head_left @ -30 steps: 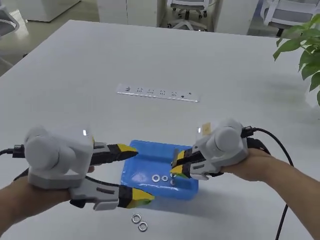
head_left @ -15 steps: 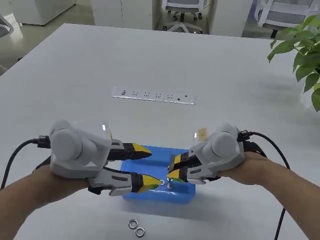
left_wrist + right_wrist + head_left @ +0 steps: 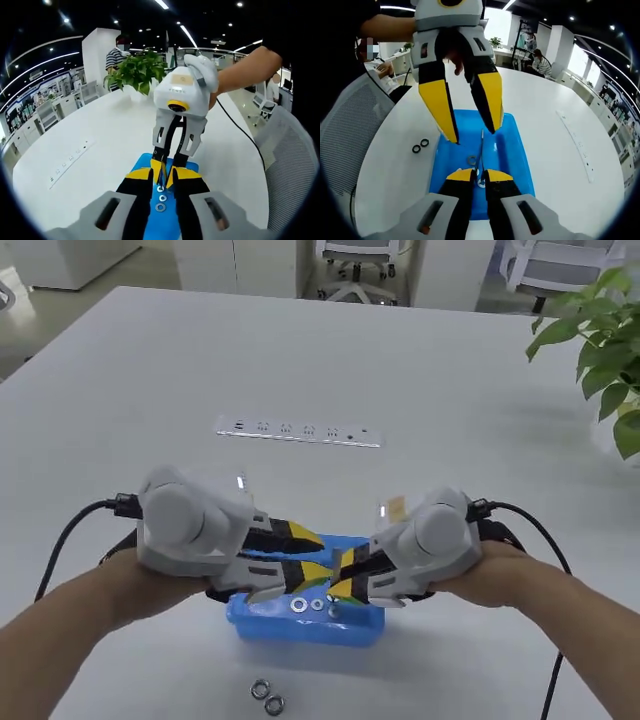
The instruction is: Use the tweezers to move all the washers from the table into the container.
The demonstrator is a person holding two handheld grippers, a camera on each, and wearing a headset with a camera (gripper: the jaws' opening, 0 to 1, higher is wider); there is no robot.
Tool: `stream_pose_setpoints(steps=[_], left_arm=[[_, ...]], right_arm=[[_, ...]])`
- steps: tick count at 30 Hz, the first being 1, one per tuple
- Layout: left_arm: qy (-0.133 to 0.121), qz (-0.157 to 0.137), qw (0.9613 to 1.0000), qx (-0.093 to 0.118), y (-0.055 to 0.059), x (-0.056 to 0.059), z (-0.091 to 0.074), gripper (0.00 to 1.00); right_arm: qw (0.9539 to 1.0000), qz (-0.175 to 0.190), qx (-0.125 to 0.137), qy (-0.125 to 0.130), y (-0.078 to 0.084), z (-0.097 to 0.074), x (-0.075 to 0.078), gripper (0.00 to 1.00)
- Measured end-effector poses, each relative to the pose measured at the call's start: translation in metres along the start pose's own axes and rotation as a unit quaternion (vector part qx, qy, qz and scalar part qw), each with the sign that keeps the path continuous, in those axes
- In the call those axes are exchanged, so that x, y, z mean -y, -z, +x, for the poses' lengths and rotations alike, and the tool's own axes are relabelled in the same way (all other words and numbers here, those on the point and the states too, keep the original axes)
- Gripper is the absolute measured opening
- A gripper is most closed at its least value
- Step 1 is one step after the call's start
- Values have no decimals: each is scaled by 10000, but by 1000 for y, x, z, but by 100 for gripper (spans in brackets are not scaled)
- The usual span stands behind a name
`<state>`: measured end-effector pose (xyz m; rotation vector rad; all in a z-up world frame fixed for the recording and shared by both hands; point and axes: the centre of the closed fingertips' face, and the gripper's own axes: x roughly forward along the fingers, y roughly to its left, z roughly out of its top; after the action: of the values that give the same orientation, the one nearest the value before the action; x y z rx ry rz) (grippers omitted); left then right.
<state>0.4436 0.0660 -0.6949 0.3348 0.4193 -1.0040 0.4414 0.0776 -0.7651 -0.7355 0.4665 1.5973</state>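
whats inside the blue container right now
Three washers lie in the blue container, and the tweezers in the right gripper reach in. The left gripper hides part of its floor.

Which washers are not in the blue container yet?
The two washers side by side on the table nearer the person; the others lie inside the container.

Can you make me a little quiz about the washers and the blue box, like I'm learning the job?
1. True or false: two washers lie on the table, outside the blue container.
2. What does the right gripper hold between its fingers? A) a washer B) the tweezers C) nothing
3. What long white thing lies on the table beyond the container?

Key: 1 true. 2 B. 3 a power strip.
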Motion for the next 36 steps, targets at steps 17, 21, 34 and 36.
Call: stream_pose_setpoints(steps=[17, 21, 34, 36], left_arm=[[268, 277, 9993, 20, -8, 7, 9, 5], [321, 325, 9990, 19, -10, 9, 9, 5], [283, 308, 9991, 102, -21, 9, 3, 5], [287, 299, 9991, 91, -20, 8, 1, 5]], right_arm=[[9996, -272, -48, 12, 0, 0, 0, 12], [9994, -328, -60, 44, 0, -1, 1, 13], [9996, -226, 28, 142, -7, -8, 2, 19], [9997, -188, 49, 165, -8, -10, 2, 20]])
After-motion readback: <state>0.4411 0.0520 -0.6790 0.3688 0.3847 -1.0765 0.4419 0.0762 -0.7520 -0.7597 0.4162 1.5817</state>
